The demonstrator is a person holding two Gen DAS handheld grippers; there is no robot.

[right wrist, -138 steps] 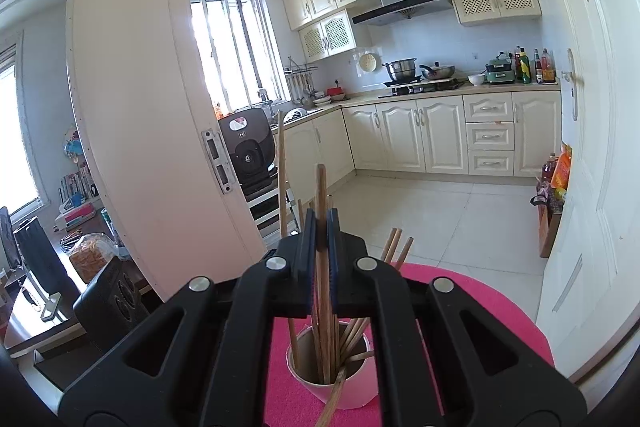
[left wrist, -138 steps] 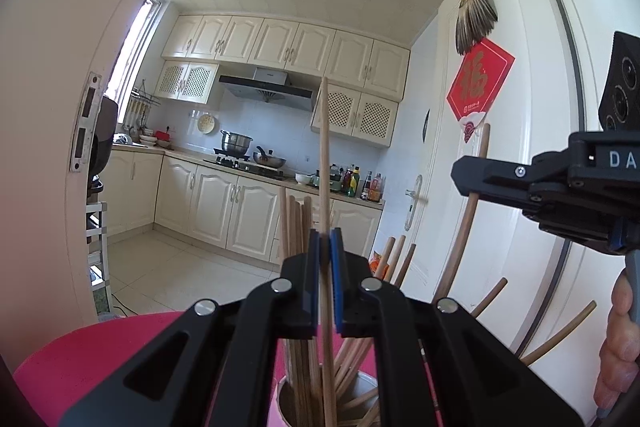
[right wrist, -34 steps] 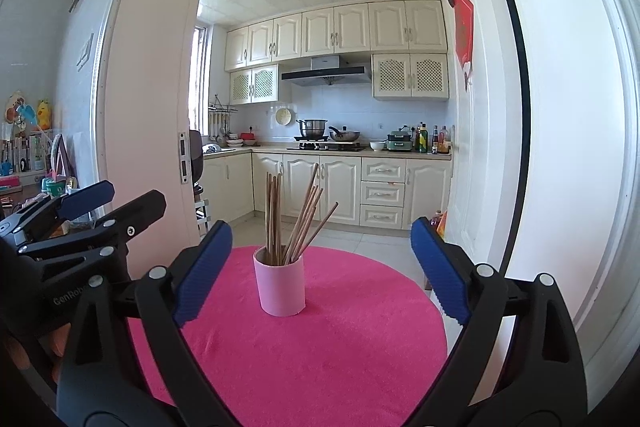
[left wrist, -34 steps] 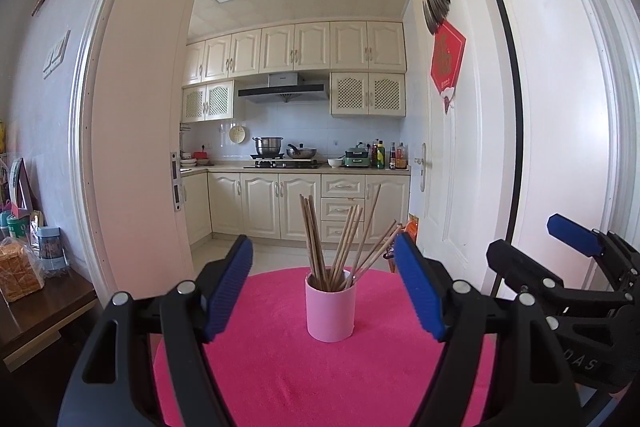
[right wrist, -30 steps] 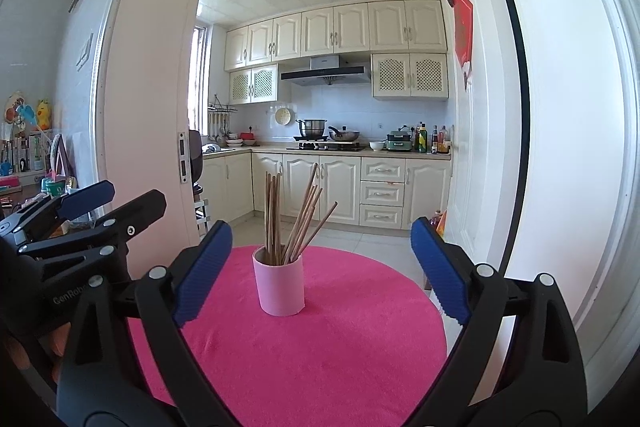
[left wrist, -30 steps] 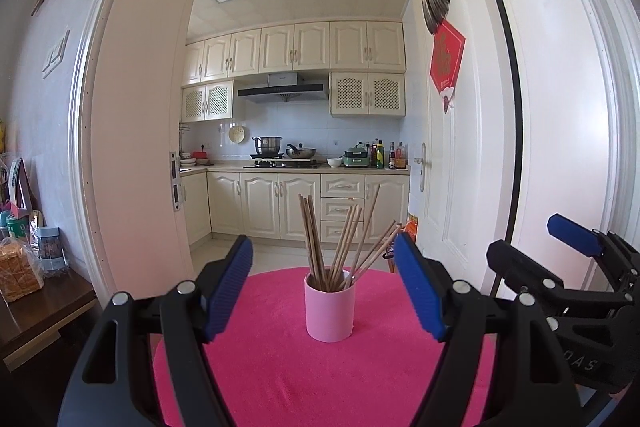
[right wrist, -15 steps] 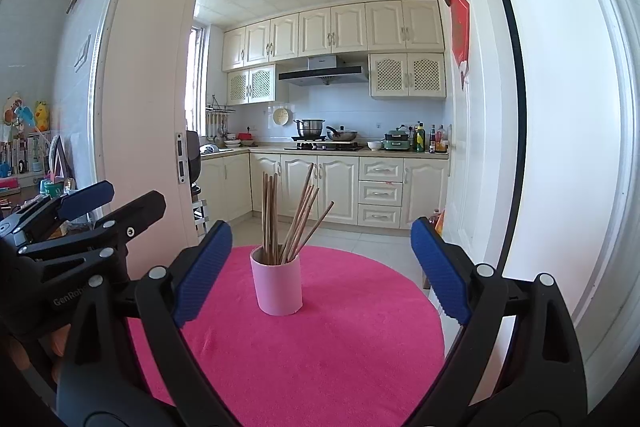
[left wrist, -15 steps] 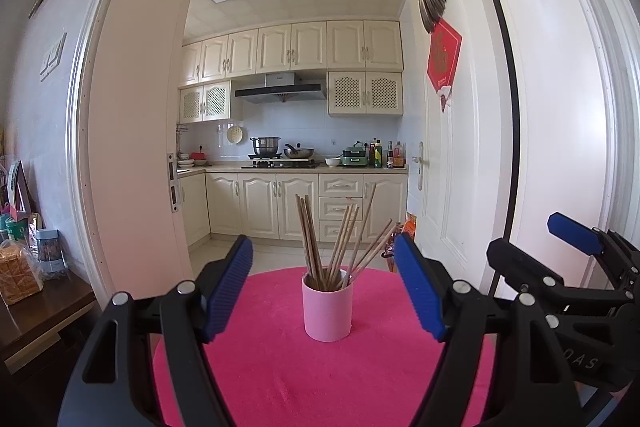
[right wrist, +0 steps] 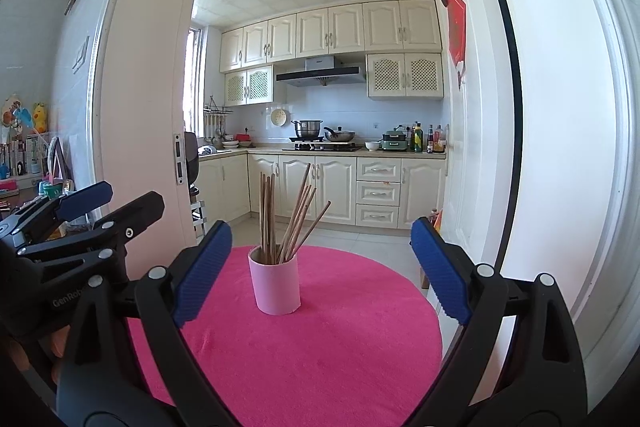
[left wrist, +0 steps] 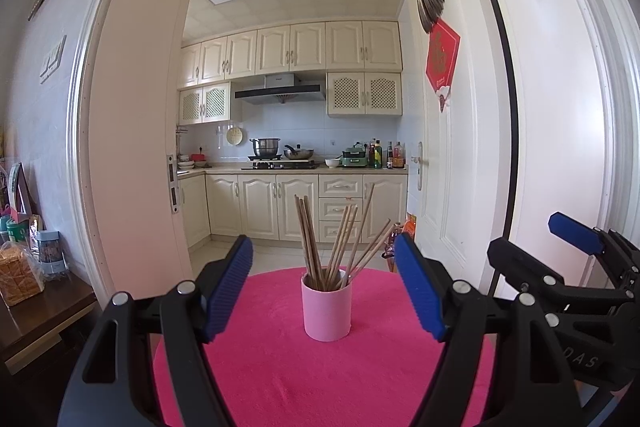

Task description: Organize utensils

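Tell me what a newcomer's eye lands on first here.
The pink cup bristling with wooden chopsticks stands upright mid-table on the bright magenta tablecloth. Framing it, the left tongs and the right tongs are both wide open and empty.

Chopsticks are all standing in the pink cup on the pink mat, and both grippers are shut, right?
Not quite: both the left gripper and right gripper are open, as each wrist view shows. The chopsticks do stand in the pink cup on the pink mat.
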